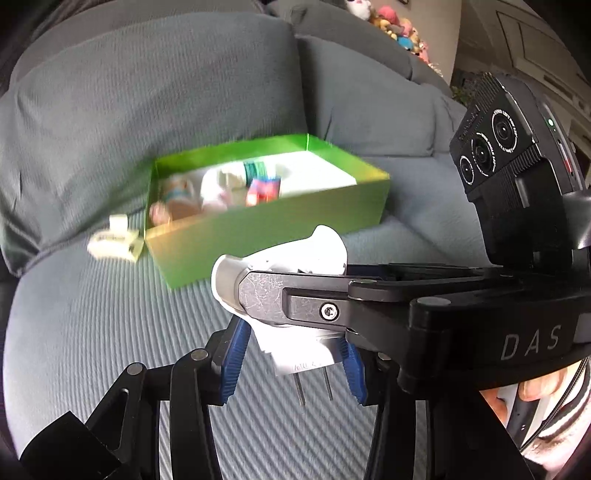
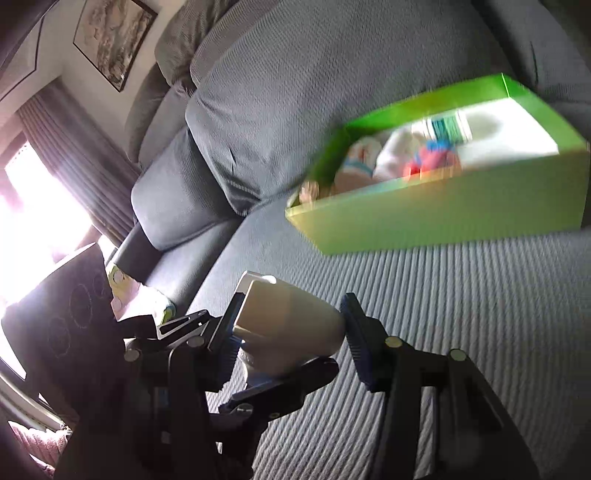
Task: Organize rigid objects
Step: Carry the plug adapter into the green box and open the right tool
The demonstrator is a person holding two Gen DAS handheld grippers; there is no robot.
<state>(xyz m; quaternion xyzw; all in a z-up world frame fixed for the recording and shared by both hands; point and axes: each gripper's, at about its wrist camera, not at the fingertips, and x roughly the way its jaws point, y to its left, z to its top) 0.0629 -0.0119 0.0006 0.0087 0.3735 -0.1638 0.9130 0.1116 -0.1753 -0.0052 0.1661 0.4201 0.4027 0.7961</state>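
A white plug-in charger [image 1: 295, 258] with two metal prongs hangs above the sofa seat; both grippers are on it. In the left wrist view my left gripper [image 1: 291, 363] has blue-padded fingers set around its prong end, touching or nearly so, while the right gripper's grey finger [image 1: 266, 295] clamps it from the right. In the right wrist view my right gripper [image 2: 288, 328] is shut on the charger [image 2: 288, 317]. The green box [image 1: 258, 229] behind holds several small items; it also shows in the right wrist view [image 2: 443, 218].
A pale clip-like object [image 1: 114, 240] lies on the ribbed grey seat left of the box. Sofa back cushions [image 1: 147, 103] rise behind. Plush toys [image 1: 391, 26] sit far back. A window and curtain [image 2: 55, 177] are at left.
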